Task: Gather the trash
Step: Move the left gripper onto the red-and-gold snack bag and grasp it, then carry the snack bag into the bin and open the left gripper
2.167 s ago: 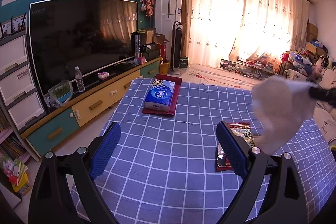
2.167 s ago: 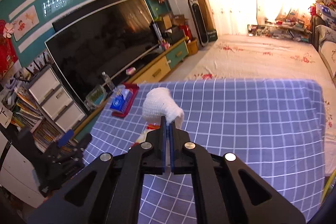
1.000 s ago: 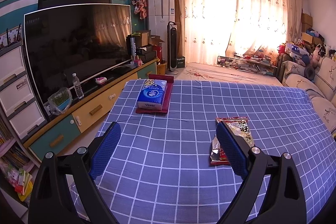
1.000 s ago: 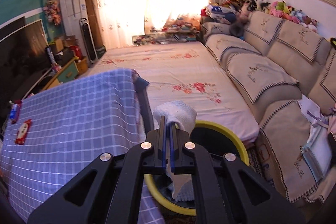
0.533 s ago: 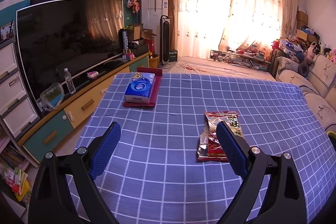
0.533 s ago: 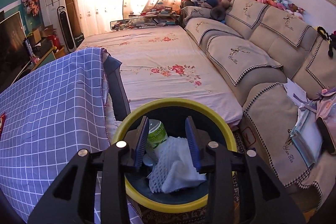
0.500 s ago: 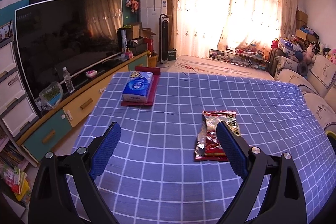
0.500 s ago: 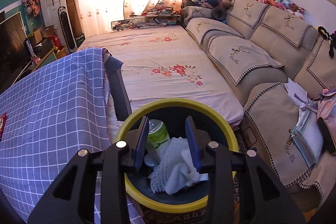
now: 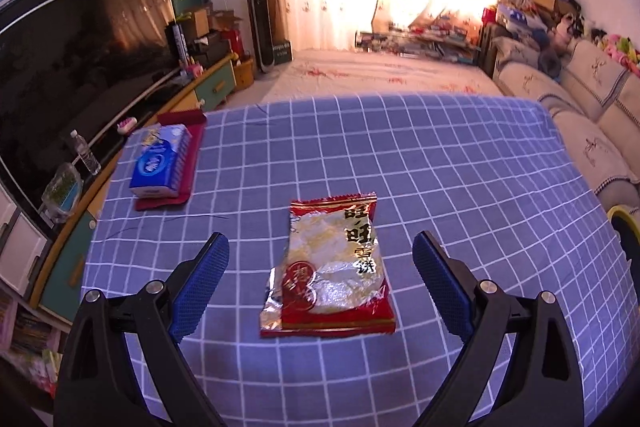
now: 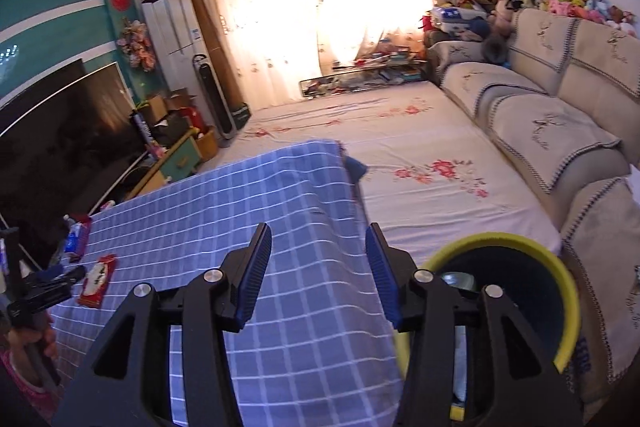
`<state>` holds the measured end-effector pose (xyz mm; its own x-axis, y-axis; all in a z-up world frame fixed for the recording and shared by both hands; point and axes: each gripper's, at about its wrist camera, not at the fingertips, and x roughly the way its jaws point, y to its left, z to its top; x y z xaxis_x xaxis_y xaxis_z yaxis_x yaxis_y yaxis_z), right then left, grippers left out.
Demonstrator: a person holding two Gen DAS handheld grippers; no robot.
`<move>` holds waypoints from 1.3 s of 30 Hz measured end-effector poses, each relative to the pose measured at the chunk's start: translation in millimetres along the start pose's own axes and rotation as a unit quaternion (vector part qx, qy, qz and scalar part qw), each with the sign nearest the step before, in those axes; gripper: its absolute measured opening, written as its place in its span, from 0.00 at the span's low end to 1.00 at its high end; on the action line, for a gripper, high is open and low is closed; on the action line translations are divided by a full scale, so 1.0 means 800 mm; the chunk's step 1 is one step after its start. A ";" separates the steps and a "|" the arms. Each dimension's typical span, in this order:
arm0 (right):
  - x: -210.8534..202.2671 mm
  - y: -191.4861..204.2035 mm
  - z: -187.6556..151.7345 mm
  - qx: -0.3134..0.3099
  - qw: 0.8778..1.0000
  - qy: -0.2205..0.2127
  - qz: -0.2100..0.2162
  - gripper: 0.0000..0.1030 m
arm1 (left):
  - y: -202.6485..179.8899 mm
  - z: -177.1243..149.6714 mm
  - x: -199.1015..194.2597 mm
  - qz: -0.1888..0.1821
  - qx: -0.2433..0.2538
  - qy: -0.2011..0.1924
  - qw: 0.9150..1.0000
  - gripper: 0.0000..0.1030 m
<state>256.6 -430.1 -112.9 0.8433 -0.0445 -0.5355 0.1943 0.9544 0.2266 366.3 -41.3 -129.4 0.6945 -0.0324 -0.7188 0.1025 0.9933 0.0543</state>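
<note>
A red and silver snack wrapper (image 9: 334,265) lies flat on the blue checked tablecloth (image 9: 440,163). My left gripper (image 9: 320,255) is open above it, one blue pad on each side, not touching it. From the right wrist view the same wrapper (image 10: 97,280) shows small at the far left, with the left gripper (image 10: 52,277) beside it. My right gripper (image 10: 318,253) hangs over the table's right end, its jaws opening with nothing between them. The yellow-rimmed bin (image 10: 560,267) stands on the floor below it to the right, with trash inside.
A blue tissue pack (image 9: 162,161) on a red mat sits at the table's far left. A TV (image 9: 80,59) and a low cabinet run along the left wall. The sofa (image 10: 560,115) lines the right side. A hand (image 10: 28,341) holds the left gripper.
The right gripper opened and dropped the white foam net into the bin, then swung left toward the table. The left gripper moved over the snack wrapper, which now lies between its pads.
</note>
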 end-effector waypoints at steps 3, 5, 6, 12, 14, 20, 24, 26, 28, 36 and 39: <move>0.012 0.013 -0.001 0.000 1.000 0.009 0.017 0.46 | 0.000 0.007 0.024 0.001 -0.002 0.032 0.999 0.89; 0.016 0.017 -0.002 0.000 1.000 0.012 0.022 0.46 | 0.000 0.009 0.038 -0.004 -0.003 0.053 0.999 0.89; 0.019 0.018 -0.002 0.000 1.000 0.015 0.023 0.46 | 0.002 0.009 0.043 -0.003 -0.003 0.058 0.998 0.89; 0.021 0.010 -0.007 0.009 0.999 0.021 0.027 0.47 | -0.002 0.011 0.070 -0.018 -0.004 0.097 0.995 0.89; 0.021 0.009 -0.009 0.009 0.999 0.021 0.027 0.47 | -0.003 0.010 0.078 -0.021 -0.010 0.109 0.994 0.89; 0.017 0.008 -0.013 0.009 0.999 0.021 0.032 0.47 | -0.003 0.003 0.088 -0.014 -0.012 0.112 0.994 0.73; 0.013 0.005 -0.014 0.010 0.999 0.021 0.034 0.48 | -0.001 0.000 0.084 -0.014 -0.009 0.108 0.994 0.57; 0.012 0.005 -0.015 0.010 0.999 0.021 0.034 0.48 | -0.005 -0.005 0.077 -0.016 -0.005 0.106 0.994 0.52; 0.007 0.004 -0.018 0.010 0.999 0.021 0.033 0.48 | -0.010 -0.008 0.073 -0.018 0.000 0.103 0.995 0.45; -0.024 -0.017 -0.026 0.018 0.999 0.011 0.026 0.48 | -0.039 -0.014 0.038 -0.040 0.020 0.090 0.995 0.43; -0.038 -0.025 -0.028 0.019 1.000 0.006 0.022 0.48 | -0.061 -0.012 0.016 -0.052 0.039 0.075 0.995 0.43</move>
<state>215.6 -441.2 -119.6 0.8456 0.0006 -0.5338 0.1769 0.9432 0.2813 363.7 -89.0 -147.6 0.5635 -0.1117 -0.8185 0.2278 0.9734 0.0239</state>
